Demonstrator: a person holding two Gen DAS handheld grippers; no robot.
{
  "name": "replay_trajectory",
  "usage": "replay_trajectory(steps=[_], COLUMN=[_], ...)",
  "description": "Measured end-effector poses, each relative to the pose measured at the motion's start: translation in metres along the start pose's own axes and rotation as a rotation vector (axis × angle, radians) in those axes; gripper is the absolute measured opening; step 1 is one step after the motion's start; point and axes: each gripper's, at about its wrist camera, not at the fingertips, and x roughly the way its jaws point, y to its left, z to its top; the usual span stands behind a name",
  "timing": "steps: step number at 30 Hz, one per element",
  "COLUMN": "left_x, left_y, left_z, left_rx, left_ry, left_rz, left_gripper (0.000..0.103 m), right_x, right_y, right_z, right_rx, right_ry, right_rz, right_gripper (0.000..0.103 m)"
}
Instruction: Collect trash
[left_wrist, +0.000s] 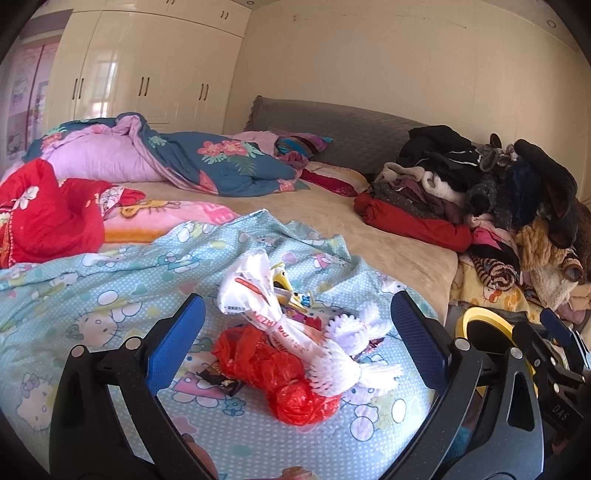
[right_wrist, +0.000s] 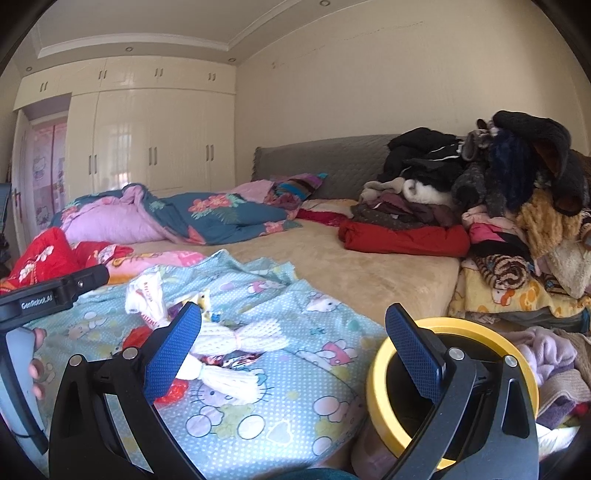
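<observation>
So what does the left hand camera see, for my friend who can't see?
The open left gripper hovers over a trash pile on a Hello Kitty blanket: a red plastic bag, a white plastic bag and white foam netting. A yellow-rimmed bin sits right, beside heaped clothes.

Bedroom in daylight: cream walls (right_wrist: 369, 92) and stepped ceiling (right_wrist: 166, 26) with recessed spotlights. Glossy cream wardrobe (right_wrist: 155, 129) along far wall, window glare on its doors. Pink cartoon-cat curtain (right_wrist: 46, 177) at far left. Wide bed (right_wrist: 369, 269) with grey padded headboard (right_wrist: 325, 162); rumpled floral quilt (right_wrist: 207, 214) at its head, heaped clothes (right_wrist: 498, 192) along right edge.
</observation>
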Motion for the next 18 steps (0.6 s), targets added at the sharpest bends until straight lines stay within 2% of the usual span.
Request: replay_trajectory(steps=[12, 18], left_x=[0.014, 0.027], left_y=[0.053, 0.077], left_z=[0.012, 0.016], left_rx=[-0.088, -0.121], left_ry=[0.003, 0.02], left_rz=[0.068, 0.067], left_gripper=[0.092, 0.092], right_x=[0.048, 0.066], right_y=[0.046, 0.064], right_z=[0.0, 0.0], right_rx=[-0.083, -0.132], right_ry=[0.14, 0.175], right_rz=[0.17, 0.243], right_gripper=[0.097, 0.097])
